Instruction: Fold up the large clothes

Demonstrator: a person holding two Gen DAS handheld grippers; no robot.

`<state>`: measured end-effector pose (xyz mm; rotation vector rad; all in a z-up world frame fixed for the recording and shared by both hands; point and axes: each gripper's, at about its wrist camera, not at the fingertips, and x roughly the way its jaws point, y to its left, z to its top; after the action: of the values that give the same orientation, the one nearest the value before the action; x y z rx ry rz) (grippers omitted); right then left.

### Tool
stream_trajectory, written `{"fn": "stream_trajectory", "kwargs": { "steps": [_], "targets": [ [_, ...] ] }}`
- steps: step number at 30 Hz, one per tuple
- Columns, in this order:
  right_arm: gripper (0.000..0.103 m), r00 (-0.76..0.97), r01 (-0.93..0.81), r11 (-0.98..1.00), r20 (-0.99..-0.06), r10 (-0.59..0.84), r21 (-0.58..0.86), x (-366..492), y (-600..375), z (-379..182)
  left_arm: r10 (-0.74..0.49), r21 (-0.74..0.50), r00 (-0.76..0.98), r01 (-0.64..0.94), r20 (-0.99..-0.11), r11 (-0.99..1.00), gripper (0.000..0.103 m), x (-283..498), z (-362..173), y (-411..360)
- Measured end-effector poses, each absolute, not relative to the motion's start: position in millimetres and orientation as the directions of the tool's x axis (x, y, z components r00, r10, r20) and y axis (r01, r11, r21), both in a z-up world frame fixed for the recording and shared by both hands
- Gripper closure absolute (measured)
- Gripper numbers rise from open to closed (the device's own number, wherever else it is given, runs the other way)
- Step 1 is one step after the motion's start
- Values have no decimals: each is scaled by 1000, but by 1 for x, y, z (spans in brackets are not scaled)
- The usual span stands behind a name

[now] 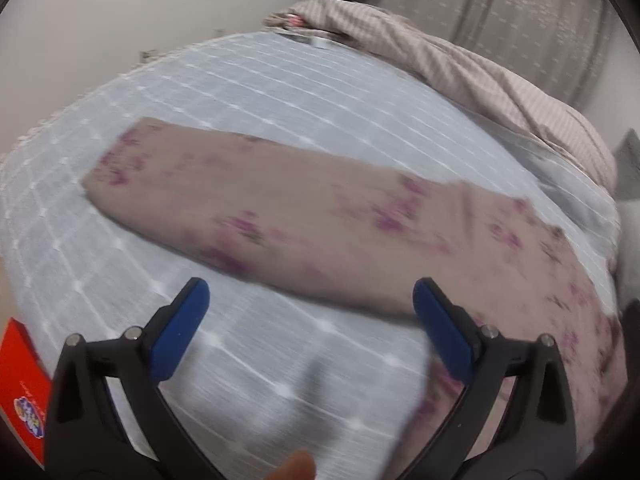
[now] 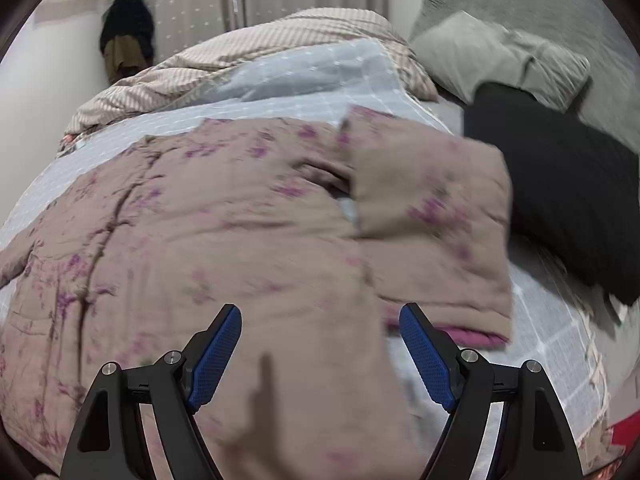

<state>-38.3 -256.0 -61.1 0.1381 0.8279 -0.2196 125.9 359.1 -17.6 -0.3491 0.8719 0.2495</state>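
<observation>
Left hand-held gripper (image 1: 311,300): jaws wide apart, empty, above the bed (image 1: 240,80).
Floral garment (image 1: 280,216): spread along the bed, one end folded over.
Right hand-held gripper (image 2: 320,326): jaws apart, empty; pinch both layers at the near edge, judged best.

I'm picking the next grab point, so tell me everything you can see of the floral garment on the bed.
The floral garment is soft beige-pink cloth with purple flower prints, looking padded. It lies flat on the blue checked bedspread. One long section stretches out straight; a flap is folded over, with a magenta edge beneath. Neither gripper holds it: the left gripper and right gripper hover open.
</observation>
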Motion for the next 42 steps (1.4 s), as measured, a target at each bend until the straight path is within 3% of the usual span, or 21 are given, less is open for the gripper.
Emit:
{"fn": "stream_trajectory", "kwargs": {
  "steps": [8,15,21,24,27,34,36,37,38,42],
  "targets": [
    [22,652,241,969,-748,-127,45,-78,-322,-73,-147,-255,580,-109,-801,961,1,115,-17,253],
    [30,616,125,980,-761,-201,-158,-86,-343,-83,-294,-327,518,30,-803,945,1,106,-29,188],
    [33,570,-41,972,-805,-166,-230,-62,-329,-107,-317,-308,494,102,-809,946,1,101,-41,144],
    [34,562,-78,974,-816,-134,-214,-41,-329,-117,-362,-349,541,132,-759,928,1,95,-39,134],
    [34,558,-99,966,-817,-146,-240,-22,-328,-126,-377,-363,574,146,-727,920,1,91,-35,125],
    [32,572,-87,976,-813,-114,-199,9,-342,-130,-399,-377,534,156,-745,913,1,96,-48,104],
    [37,569,-73,976,-813,-128,-204,13,-341,-129,-398,-367,521,169,-755,915,1,97,-52,99],
    [52,569,-64,976,-811,-136,-209,14,-340,-128,-401,-363,514,178,-759,915,1,97,-53,96],
    [82,570,-54,975,-809,-146,-214,14,-339,-126,-404,-363,506,184,-762,914,1,96,-53,94],
    [86,569,5,977,-803,-178,-213,14,-339,-117,-402,-345,476,206,-782,915,1,97,-55,87]
  ]
}}
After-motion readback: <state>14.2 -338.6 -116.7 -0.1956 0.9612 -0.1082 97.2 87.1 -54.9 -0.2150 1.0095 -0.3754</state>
